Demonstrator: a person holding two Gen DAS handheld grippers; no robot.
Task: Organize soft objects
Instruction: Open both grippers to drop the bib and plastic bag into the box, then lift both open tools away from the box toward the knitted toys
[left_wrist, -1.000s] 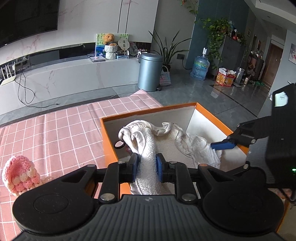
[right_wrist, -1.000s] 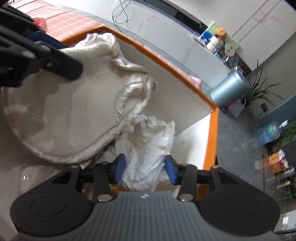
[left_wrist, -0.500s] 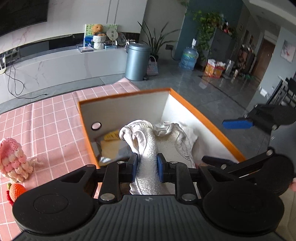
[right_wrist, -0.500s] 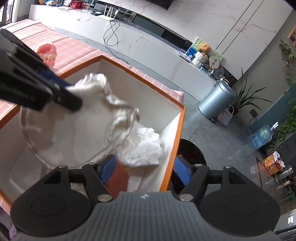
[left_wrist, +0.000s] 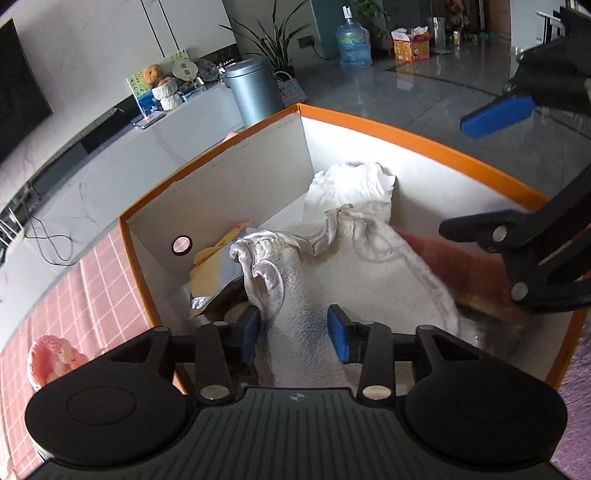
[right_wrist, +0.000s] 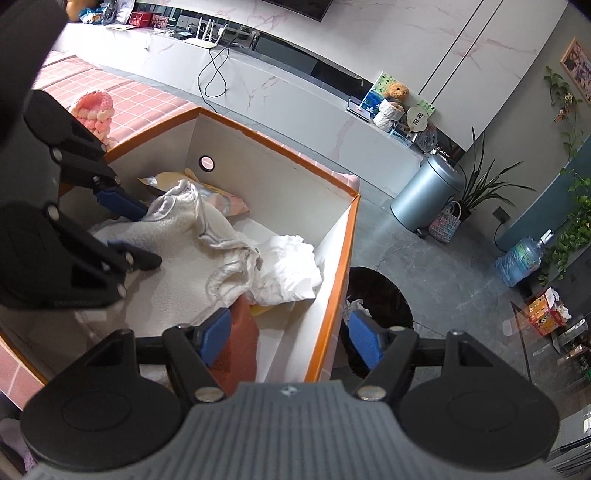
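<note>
On the pink checked worktop (left_wrist: 92, 273), at the far left, a pink knitted toy (left_wrist: 55, 360) waits outside the orange box (left_wrist: 406, 137), so I judge that at least this soft thing is left to organize. Inside the box lie the cream towel (left_wrist: 369, 273), a white cloth (left_wrist: 354, 184) and a rust-coloured fabric (left_wrist: 461, 266). The left gripper (left_wrist: 295, 334) has just been opening its jaws; the towel is between them but the pads are not pressing it now. The right gripper (right_wrist: 290, 336) has its jaws spread over the box's edge, holding nothing

both wrist views close, angled down, sharing box (left_wrist: 424, 142)
</note>
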